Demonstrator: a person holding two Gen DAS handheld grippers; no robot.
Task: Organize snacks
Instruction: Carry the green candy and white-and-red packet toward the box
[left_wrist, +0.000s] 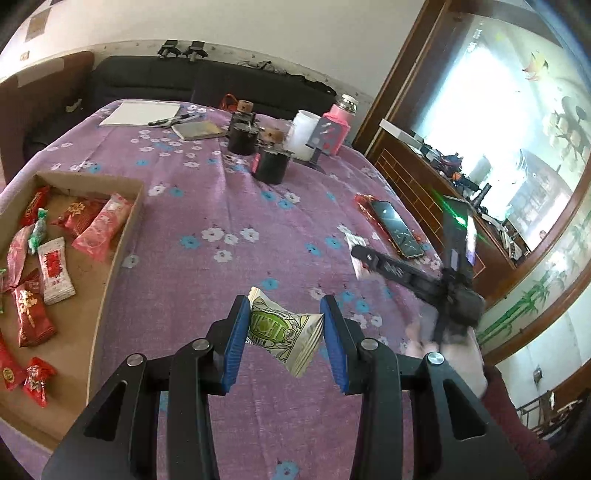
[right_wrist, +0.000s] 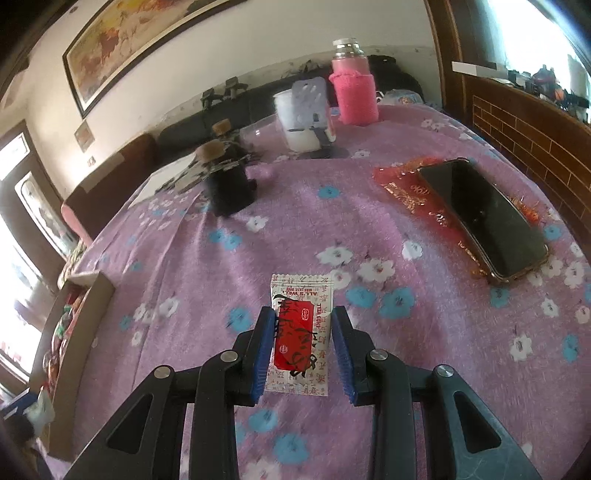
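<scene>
Right now your left gripper (left_wrist: 285, 328) is clamped on a green-and-silver candy (left_wrist: 286, 330) above the table's (left_wrist: 221, 206) near edge, beside the cardboard tray (left_wrist: 122, 236) at its left edge; your right gripper (right_wrist: 300, 343) pinches a red-and-white sachet (right_wrist: 300, 332).

Phone (right_wrist: 484, 218) on tablecloth (right_wrist: 295, 229) right; snack box (left_wrist: 122, 236) left.

Bright daylight, blown-out window (left_wrist: 491, 85) glare, fisheye-warped dark edges, slight motion blur
</scene>
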